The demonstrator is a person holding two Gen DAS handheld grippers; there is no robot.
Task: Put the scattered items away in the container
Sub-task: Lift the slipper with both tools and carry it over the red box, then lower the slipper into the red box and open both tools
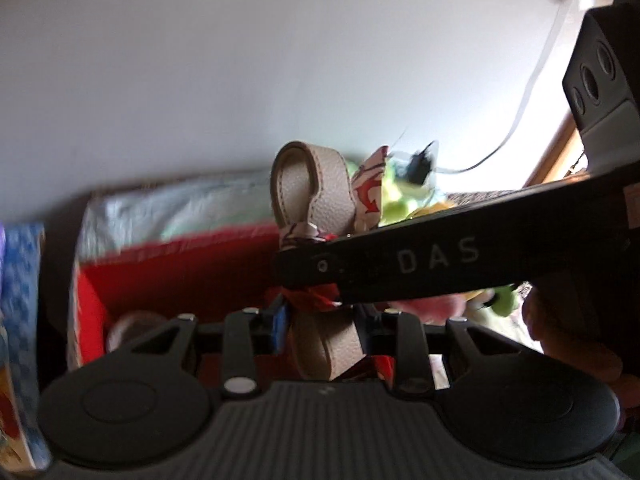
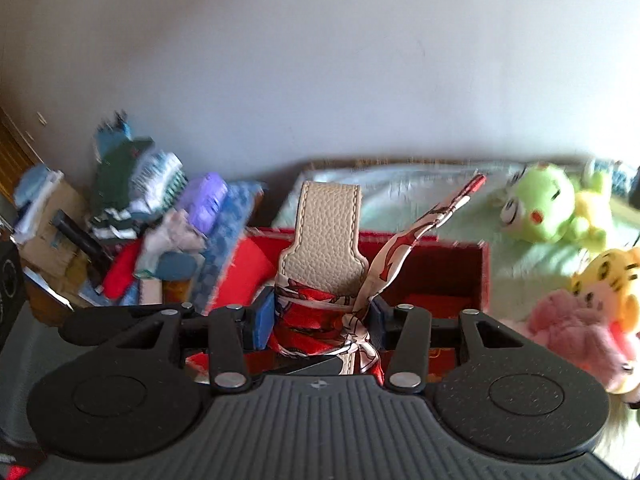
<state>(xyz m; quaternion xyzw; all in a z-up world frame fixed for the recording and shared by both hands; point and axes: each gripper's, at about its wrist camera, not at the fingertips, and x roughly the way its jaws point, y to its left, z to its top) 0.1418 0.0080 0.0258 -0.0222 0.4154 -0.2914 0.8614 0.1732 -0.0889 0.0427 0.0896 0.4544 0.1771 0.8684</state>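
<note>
Your right claw [image 2: 320, 320] pinches the beige leather strap [image 2: 328, 236] at the point where a red-and-white patterned scarf [image 2: 320, 316] is wound around it; the blue pads press on the wrapped part from both sides. Your left claw [image 1: 320, 328] grips the same strap [image 1: 320, 188] lower down, its pads closed on the leather, with the right tool's black finger [image 1: 440, 264] crossing just in front. The strap is pebbled, stitched along its edges, and loops upright above both claws. One scarf tail [image 2: 436, 216] sticks up to the right. Directly behind and below stands the open red box [image 2: 456, 272]. A green plush frog [image 2: 540, 208], a yellow tiger plush [image 2: 608, 272] and a pink plush [image 2: 576, 324] lie on the bed to the right; a heap of clothes [image 2: 160, 216] sits left.
</note>
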